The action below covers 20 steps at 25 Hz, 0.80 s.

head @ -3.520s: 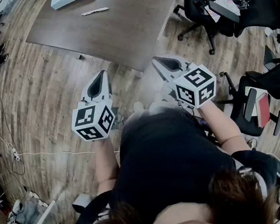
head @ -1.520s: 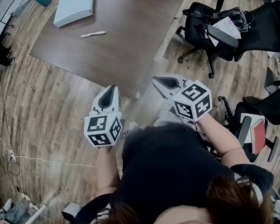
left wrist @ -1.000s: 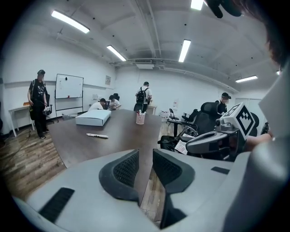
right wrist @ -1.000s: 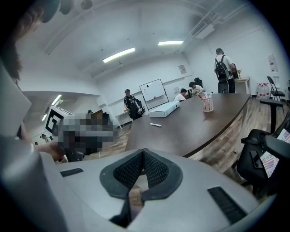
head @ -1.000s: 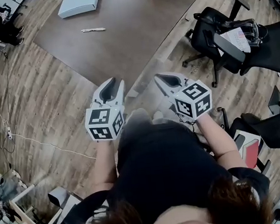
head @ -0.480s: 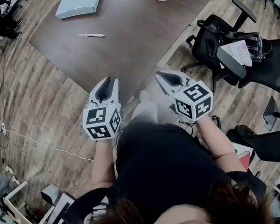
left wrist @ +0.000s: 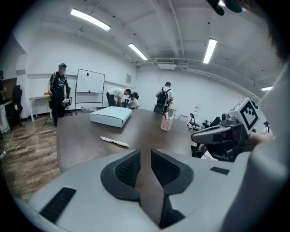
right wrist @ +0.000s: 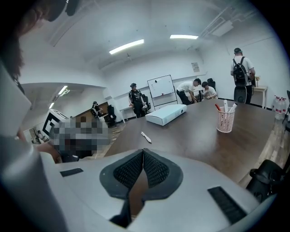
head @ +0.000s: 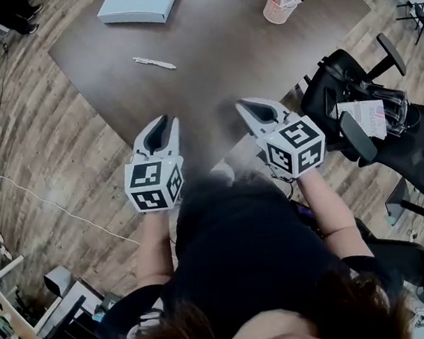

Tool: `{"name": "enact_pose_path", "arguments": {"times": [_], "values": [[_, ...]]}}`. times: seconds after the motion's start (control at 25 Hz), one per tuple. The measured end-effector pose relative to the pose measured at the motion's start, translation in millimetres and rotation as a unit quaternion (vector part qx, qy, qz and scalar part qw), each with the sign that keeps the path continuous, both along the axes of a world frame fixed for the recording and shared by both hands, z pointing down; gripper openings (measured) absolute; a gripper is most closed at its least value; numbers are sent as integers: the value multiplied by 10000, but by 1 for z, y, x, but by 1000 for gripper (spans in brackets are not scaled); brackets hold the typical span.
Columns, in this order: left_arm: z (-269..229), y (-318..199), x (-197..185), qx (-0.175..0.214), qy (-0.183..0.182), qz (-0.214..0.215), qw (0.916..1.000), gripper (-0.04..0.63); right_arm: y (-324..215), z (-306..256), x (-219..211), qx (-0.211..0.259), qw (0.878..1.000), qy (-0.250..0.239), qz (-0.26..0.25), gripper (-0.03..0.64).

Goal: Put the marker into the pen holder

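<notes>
Marker (head: 154, 63) lies untouched on counter (head: 222, 51) at 11 o'clock, pen holder (head: 279, 7) at 1. Both empty: left tongs (head: 163, 120) slightly apart, right tongs (head: 241, 105) together. Pickup & drop-in still to do.

- Person: black top (head: 243, 252), short sleeves; brown hair (head: 347, 309) at 6 o'clock edge of head view.
- Left gripper (head: 165, 120): pale grey moulded shell, tapering to point at 12 o'clock; dark teardrop hollow between jaws.
- Left cube (head: 152, 185): white, black square markers, at 6 o'clock end of shell.
- Right gripper (head: 241, 104): same grey shell. Right cube (head: 295, 146) at its 5 o'clock end.
- Gripper views: black pads (left wrist: 128, 168), dotted texture; black rectangular slot (right wrist: 225, 204) in shell.
</notes>
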<state>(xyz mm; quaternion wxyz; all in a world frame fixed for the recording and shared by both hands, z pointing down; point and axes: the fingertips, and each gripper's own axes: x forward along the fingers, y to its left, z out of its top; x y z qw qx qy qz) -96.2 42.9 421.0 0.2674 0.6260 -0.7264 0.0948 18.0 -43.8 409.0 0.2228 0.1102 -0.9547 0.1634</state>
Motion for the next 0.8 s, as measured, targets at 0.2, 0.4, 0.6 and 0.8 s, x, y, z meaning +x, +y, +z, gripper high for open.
{"name": "enact_pose_path", "arguments": {"times": [0.2,0.4,0.6,0.8], "values": [[5,0,-25,-50,28,-417,9991,97,-17,1,-32,27,9994,34,-351,18],[8,13,-42,-121,78,-1027,9946,97,-34,-1,-65,244,9966,13,-790,34],[5,27,-59,-161,70,-1815,9832,97,-41,2,-98,423,9874,123,-1519,68],[3,36,-60,-199,121,-2468,9688,97,-52,2,-127,549,9775,125,-2032,92]]}}
